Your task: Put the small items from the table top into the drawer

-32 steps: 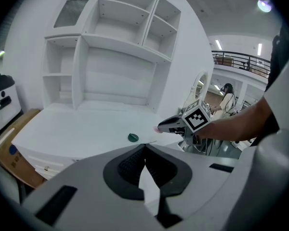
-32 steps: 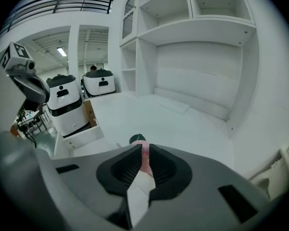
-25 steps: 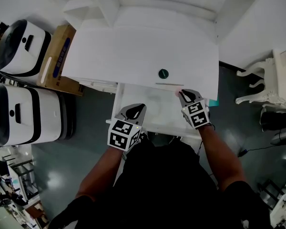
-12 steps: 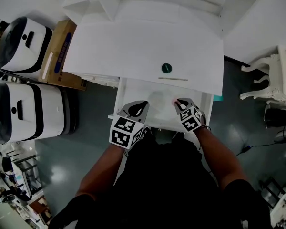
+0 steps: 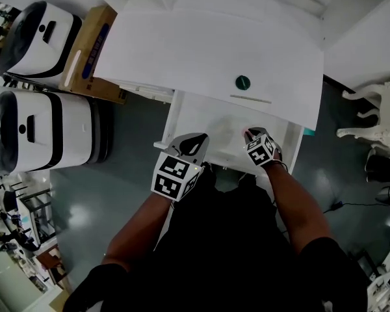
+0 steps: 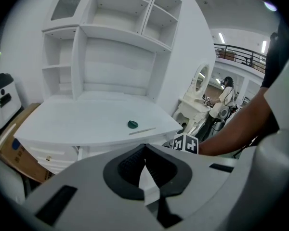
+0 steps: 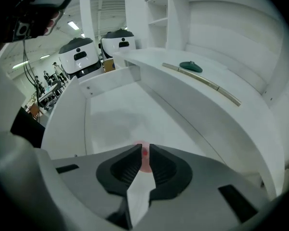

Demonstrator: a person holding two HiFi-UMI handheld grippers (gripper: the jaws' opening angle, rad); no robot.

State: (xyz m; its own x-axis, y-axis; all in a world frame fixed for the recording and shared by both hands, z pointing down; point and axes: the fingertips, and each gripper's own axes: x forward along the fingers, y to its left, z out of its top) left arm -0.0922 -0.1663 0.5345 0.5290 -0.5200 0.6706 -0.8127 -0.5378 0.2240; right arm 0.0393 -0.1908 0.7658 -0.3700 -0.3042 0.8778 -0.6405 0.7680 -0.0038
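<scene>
A white desk (image 5: 201, 44) has its drawer (image 5: 201, 119) pulled out below the front edge. On the desk top lie a dark green round item (image 5: 242, 82) and a thin pale stick (image 5: 250, 99); both also show in the right gripper view as the green item (image 7: 190, 66) and the stick (image 7: 202, 82). My right gripper (image 5: 250, 134) hangs over the drawer's right part, shut on a small pink item (image 7: 144, 153). My left gripper (image 5: 194, 142) is at the drawer's front left, shut with nothing in it.
Two white rounded machines (image 5: 36, 34) (image 5: 42, 132) and a cardboard box (image 5: 91, 44) stand left of the desk. A white ornate chair (image 5: 377, 119) is at the right. Open shelves (image 6: 111, 57) rise at the desk's back. The drawer floor (image 7: 115, 109) is bare.
My right gripper has drawn back from the desk's front edge and sits lower over the drawer, still with the pink item. The left gripper has barely moved. The head view has shifted.
</scene>
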